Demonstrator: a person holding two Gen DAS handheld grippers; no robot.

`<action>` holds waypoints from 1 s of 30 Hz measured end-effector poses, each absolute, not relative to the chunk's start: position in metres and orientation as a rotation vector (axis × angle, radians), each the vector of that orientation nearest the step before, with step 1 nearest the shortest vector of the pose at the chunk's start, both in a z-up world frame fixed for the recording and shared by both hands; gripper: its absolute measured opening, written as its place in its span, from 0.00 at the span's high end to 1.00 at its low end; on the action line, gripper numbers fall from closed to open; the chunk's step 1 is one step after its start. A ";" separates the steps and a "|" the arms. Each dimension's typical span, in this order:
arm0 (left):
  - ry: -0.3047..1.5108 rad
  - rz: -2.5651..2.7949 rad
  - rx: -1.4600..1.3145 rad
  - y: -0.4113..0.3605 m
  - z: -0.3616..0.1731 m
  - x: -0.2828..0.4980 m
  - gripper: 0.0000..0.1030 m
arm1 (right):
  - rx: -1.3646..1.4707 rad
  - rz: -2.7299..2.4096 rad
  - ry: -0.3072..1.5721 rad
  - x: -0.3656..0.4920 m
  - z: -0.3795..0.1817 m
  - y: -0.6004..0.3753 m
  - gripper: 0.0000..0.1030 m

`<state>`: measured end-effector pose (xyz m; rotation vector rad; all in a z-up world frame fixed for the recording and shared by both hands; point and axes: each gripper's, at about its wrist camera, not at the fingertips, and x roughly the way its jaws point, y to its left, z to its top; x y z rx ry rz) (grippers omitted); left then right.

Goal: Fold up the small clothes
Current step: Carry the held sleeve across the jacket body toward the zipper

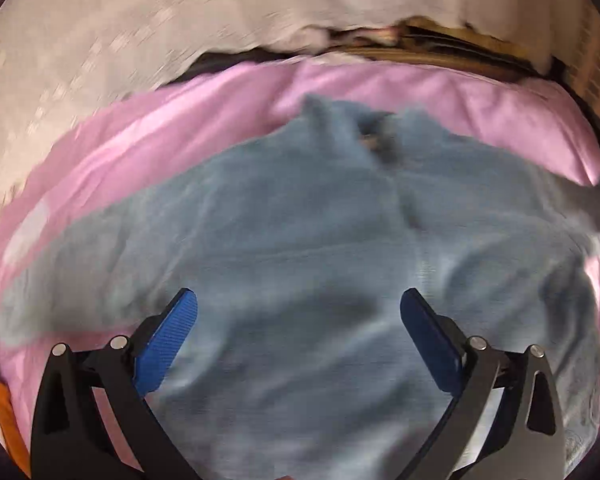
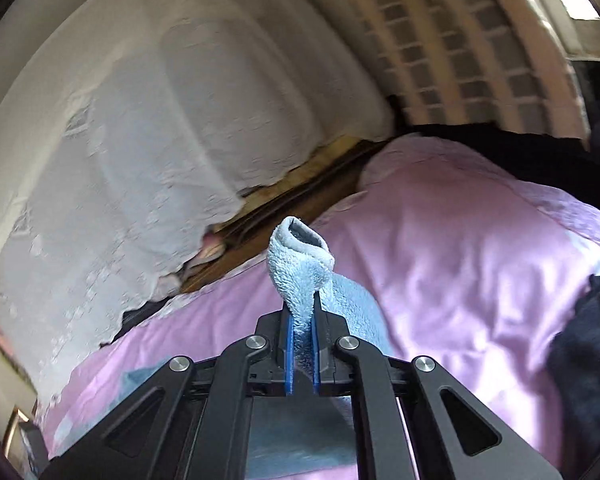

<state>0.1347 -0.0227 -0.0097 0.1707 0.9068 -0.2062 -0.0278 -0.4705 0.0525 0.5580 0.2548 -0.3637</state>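
A light blue fleece garment [image 1: 300,232] lies spread on a pink sheet [image 1: 148,136], its collar toward the far side. My left gripper [image 1: 299,308] is open and empty, hovering over the garment's near part. The view is motion-blurred. My right gripper [image 2: 302,304] is shut on a bunched edge of the blue garment [image 2: 298,264] and holds it lifted above the pink sheet [image 2: 460,240]; the rest of the cloth hangs down behind the fingers.
A white lace cover [image 2: 140,152] lies beyond the pink sheet, with a wooden edge [image 2: 292,188] between them. A lattice panel [image 2: 460,48] stands at the back right. Dark cloth [image 2: 588,344] lies at the right edge. An orange and white item [image 1: 0,404] is at the lower left.
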 end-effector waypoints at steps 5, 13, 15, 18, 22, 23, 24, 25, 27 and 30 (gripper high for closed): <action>0.948 -0.123 0.056 0.041 -0.036 0.155 0.04 | 0.502 -0.285 0.289 -0.003 0.069 -0.413 0.93; 0.951 -0.135 -0.023 0.049 -0.053 0.163 0.04 | 0.416 -0.228 0.357 0.037 0.075 -0.333 0.93; 0.951 -0.132 -0.020 0.049 -0.055 0.167 0.04 | 0.410 -0.215 0.371 0.046 0.074 -0.319 0.93; 0.955 -0.141 -0.047 0.053 -0.054 0.163 0.04 | 0.400 -0.184 0.390 0.062 0.076 -0.294 0.93; 0.952 -0.133 -0.037 0.051 -0.055 0.163 0.04 | 0.366 -0.140 0.408 0.080 0.079 -0.252 0.93; 0.952 -0.133 -0.039 0.051 -0.055 0.162 0.04 | 0.354 -0.127 0.415 0.085 0.078 -0.240 0.93; 0.952 -0.134 -0.041 0.052 -0.055 0.162 0.04 | 0.346 -0.120 0.421 0.088 0.077 -0.232 0.93; 0.952 -0.134 -0.042 0.052 -0.055 0.162 0.04 | 0.341 -0.108 0.430 0.093 0.075 -0.221 0.93; 0.951 -0.134 -0.042 0.052 -0.055 0.162 0.04 | 0.330 -0.084 0.458 0.102 0.067 -0.202 0.93; 0.951 -0.134 -0.043 0.052 -0.055 0.162 0.04 | 0.310 -0.066 0.495 0.113 0.053 -0.182 0.93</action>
